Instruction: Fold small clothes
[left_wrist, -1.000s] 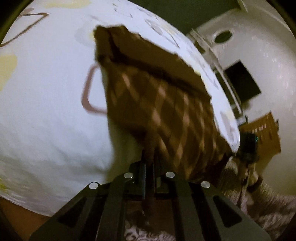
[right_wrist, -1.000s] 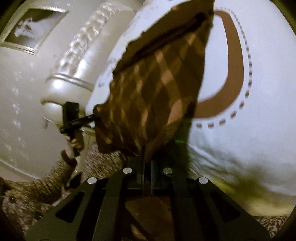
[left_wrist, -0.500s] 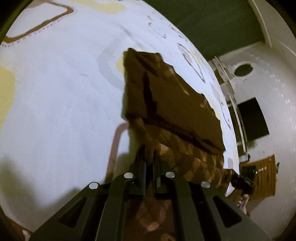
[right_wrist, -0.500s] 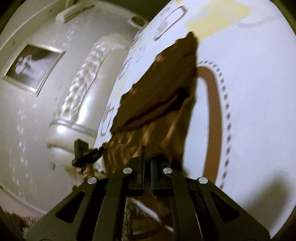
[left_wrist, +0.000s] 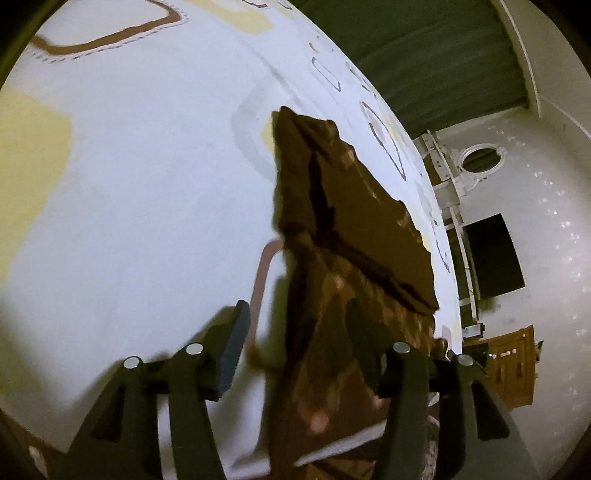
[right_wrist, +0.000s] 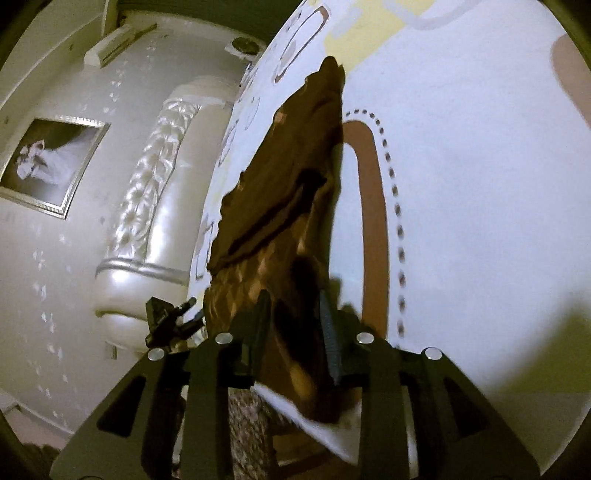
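A brown garment (left_wrist: 351, 221) with a pale diamond pattern lies on the white bedspread (left_wrist: 147, 184), its plain folded part on top further back. My left gripper (left_wrist: 301, 332) is at the garment's near corner. Its jaws are opening, and the cloth hangs loose between the fingers (left_wrist: 236, 332) without touching the pads. In the right wrist view the garment (right_wrist: 288, 177) stretches away from my right gripper (right_wrist: 295, 325). Those jaws are also opening, with the other near corner slack in the narrow gap. The cloth's near edge drapes at the bed's edge.
The bedspread (right_wrist: 480, 184) carries brown, yellow and grey shapes. A padded white headboard (right_wrist: 159, 206) and a framed picture (right_wrist: 51, 162) are to the left. A dark screen (left_wrist: 495, 254), a wooden cabinet (left_wrist: 513, 365) and a green curtain (left_wrist: 424, 55) stand beyond the bed.
Both grippers carried the garment's near edge towards the bed's edge and lowered it flat. Both were shut on the cloth and now stand apart, and the corners have slipped free.
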